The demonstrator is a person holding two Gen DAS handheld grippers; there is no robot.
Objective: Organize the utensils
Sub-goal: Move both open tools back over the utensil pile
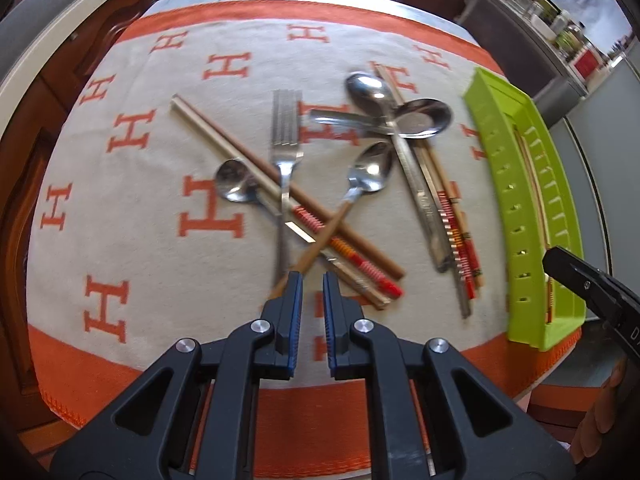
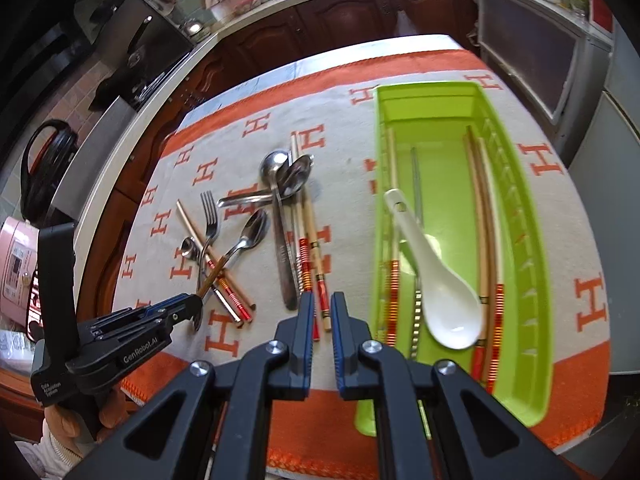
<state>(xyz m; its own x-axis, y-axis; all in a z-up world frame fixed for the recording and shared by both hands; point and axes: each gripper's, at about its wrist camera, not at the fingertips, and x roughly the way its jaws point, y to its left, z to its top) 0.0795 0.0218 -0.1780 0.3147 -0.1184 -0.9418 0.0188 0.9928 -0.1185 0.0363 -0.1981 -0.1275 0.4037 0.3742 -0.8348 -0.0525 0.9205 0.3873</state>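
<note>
Several utensils lie crossed on the orange-and-cream cloth: a fork, a small spoon, a wooden-handled spoon, two larger spoons and red-banded chopsticks. My left gripper hovers shut over the near end of the wooden handle, with nothing between its pads. From the right wrist view, the left gripper sits right at that spoon's handle tip. My right gripper is shut and empty above more chopsticks, just left of the green tray.
The green tray holds a white ceramic spoon and several chopsticks. Dark wooden cabinets and a counter run behind the table. A pink appliance stands at the left. The right gripper shows over the tray's near end.
</note>
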